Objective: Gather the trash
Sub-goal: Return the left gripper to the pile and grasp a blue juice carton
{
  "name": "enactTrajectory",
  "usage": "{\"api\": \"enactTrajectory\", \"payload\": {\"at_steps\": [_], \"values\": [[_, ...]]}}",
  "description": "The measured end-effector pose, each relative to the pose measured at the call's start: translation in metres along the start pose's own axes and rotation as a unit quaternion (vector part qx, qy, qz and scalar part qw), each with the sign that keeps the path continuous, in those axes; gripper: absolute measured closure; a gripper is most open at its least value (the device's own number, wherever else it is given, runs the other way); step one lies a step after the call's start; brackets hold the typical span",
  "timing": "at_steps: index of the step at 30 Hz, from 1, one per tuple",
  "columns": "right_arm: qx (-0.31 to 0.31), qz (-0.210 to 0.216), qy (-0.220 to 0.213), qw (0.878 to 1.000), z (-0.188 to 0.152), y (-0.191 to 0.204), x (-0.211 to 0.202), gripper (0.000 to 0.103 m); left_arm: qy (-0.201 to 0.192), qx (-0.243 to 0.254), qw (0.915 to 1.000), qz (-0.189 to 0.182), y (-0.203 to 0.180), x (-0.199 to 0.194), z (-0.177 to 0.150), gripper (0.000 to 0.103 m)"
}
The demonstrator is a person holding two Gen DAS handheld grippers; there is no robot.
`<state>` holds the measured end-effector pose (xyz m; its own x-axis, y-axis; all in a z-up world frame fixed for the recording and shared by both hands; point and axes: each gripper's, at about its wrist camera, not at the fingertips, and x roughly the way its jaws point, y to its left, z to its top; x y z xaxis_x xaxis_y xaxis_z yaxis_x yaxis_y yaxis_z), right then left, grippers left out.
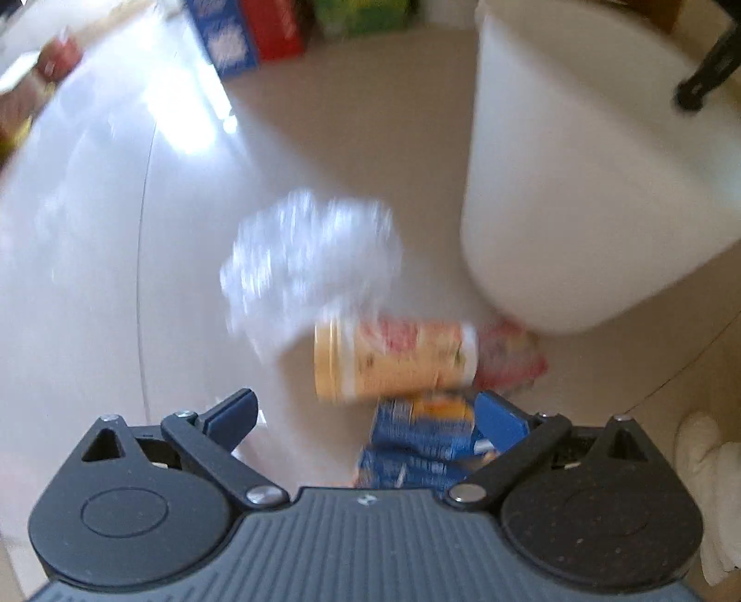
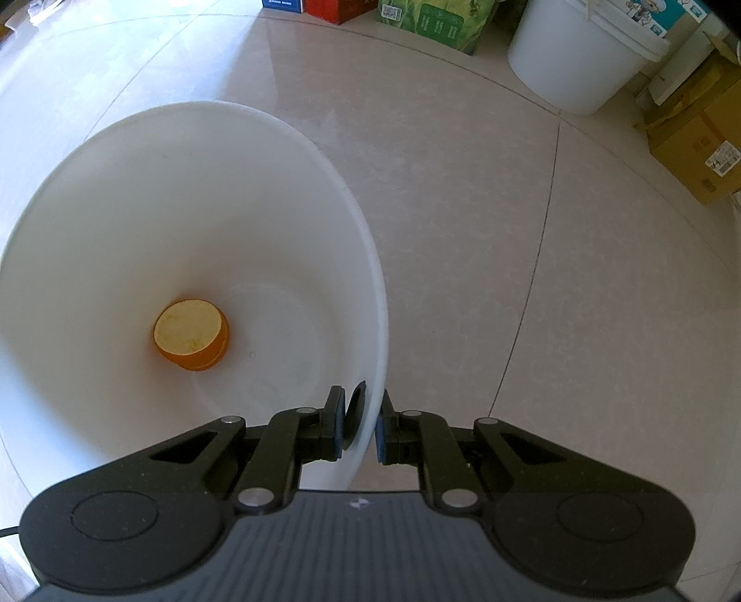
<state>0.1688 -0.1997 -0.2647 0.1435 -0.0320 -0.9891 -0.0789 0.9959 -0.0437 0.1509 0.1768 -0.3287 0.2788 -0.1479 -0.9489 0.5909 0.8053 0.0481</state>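
A white bucket [image 2: 194, 259] sits at the left of the right wrist picture, with an orange cup [image 2: 192, 335] with a pale yellow top low inside it. In the left wrist picture, a yellow cup [image 1: 393, 361] with red marks lies in the middle. Below it is a blue box [image 1: 421, 440] with an orange patch, and above it a clear, shiny white wrapper [image 1: 310, 259].

A pale tiled floor [image 2: 463, 231] is seen throughout. Along its far edge, a blue box [image 2: 283, 4], a red box [image 2: 338, 9] and a green carton [image 2: 435, 21] are lined up. A second white bucket [image 2: 574, 60] is placed beside brown cardboard boxes [image 2: 694, 139].
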Motion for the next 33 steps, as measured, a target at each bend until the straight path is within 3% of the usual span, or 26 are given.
{"api": "enactTrajectory", "payload": {"at_steps": [3,6,10,16,22,27,31,33], "values": [[0.001,-0.002,0.000,1.000,0.000,0.001,0.000,0.088,0.030,-0.069,0.9971,0.010,0.011,0.040,-0.026,0.003],[0.000,-0.004,0.001,1.000,0.001,0.002,0.001,0.088,0.049,-0.154,0.9869,0.001,0.017,0.067,-0.051,0.004],[0.001,-0.008,0.002,1.000,0.001,0.004,0.001,0.087,0.064,-0.220,0.9735,0.000,0.002,0.086,-0.072,0.004],[0.002,-0.006,0.004,1.000,0.001,0.004,0.002,0.087,0.084,-0.254,0.9633,0.021,-0.021,0.101,-0.093,0.003],[0.006,-0.002,-0.002,1.000,0.000,0.001,0.001,0.087,0.066,-0.313,0.9473,0.016,-0.020,0.105,-0.105,0.003],[0.006,0.001,-0.004,1.000,-0.002,-0.003,0.000,0.088,0.068,-0.301,0.9509,0.024,-0.021,0.100,-0.113,0.000],[0.005,0.002,-0.006,1.000,-0.003,-0.003,-0.001,0.088,0.102,-0.295,0.9468,0.080,-0.007,0.096,-0.126,0.001],[0.006,0.003,-0.006,1.000,-0.004,-0.004,-0.001,0.088,0.109,-0.315,0.9394,0.082,0.001,0.093,-0.133,0.003]]}}
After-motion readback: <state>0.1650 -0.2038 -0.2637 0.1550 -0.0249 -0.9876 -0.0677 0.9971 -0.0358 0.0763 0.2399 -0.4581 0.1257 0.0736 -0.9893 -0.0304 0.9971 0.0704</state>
